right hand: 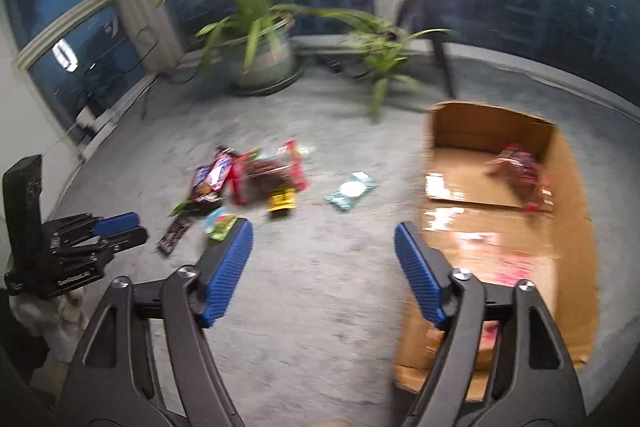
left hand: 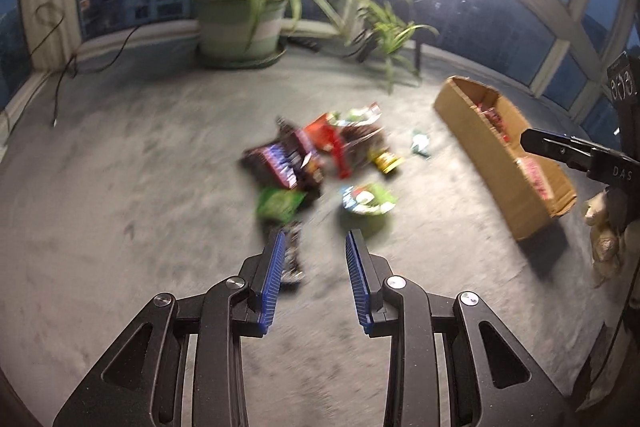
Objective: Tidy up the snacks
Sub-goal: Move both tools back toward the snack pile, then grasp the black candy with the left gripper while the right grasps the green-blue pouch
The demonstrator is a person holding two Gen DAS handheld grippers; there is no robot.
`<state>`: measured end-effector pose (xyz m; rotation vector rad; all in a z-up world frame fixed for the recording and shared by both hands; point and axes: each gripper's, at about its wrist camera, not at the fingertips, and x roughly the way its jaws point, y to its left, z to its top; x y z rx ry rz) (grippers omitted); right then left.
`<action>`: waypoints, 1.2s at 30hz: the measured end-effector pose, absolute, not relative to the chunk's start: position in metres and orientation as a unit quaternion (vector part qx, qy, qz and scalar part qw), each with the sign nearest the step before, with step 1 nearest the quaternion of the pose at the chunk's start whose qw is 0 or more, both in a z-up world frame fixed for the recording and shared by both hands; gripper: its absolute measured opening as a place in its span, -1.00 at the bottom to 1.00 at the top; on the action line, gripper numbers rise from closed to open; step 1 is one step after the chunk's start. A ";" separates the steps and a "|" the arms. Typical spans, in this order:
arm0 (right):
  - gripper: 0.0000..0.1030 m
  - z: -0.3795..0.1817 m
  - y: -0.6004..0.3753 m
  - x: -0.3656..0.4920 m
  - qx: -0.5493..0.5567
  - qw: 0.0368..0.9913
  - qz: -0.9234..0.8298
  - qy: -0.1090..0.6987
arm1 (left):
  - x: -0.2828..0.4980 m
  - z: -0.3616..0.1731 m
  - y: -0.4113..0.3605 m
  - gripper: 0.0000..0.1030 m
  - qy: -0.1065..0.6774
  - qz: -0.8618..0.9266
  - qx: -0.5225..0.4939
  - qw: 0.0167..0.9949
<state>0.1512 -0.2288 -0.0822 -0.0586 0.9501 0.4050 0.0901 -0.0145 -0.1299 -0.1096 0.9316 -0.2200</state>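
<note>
Hovering above the grey carpet point(left hand: 120, 227), the left gripper point(left hand: 316, 247) is showing its blue fingers point(left hand: 274, 279) partly spread with nothing between them, aiming at the snack pile point(left hand: 316, 155). The right gripper point(right hand: 324, 239) is gaping wide, empty too, poised beside the cardboard box point(right hand: 568, 187), where a red packet point(right hand: 518, 171) is already lying inside. The pile is sitting mid-floor, left of the box and apart from it. These look like light, crinkly foil wrappers, slippery and easily crushed, so pinching a flat sealed edge seems wisest. The green pouch point(left hand: 368, 199), nearest the left gripper, is looking like the easy pick.
</note>
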 end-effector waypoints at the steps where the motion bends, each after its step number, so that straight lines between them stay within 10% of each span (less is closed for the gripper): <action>1: 0.42 -0.086 -0.220 0.153 -0.036 0.866 0.203 0.456 | 0.090 -0.133 -0.010 -0.42 0.452 -0.103 -0.058 0.884; 29: 0.40 -0.173 -0.128 0.194 -0.118 0.779 0.312 0.531 | 0.110 -0.177 -0.020 -0.42 0.475 -0.085 -0.031 0.876; 36: -0.05 -0.179 -0.120 0.194 -0.125 0.776 0.318 0.531 | 0.110 -0.177 -0.020 -0.50 0.471 -0.082 -0.021 0.878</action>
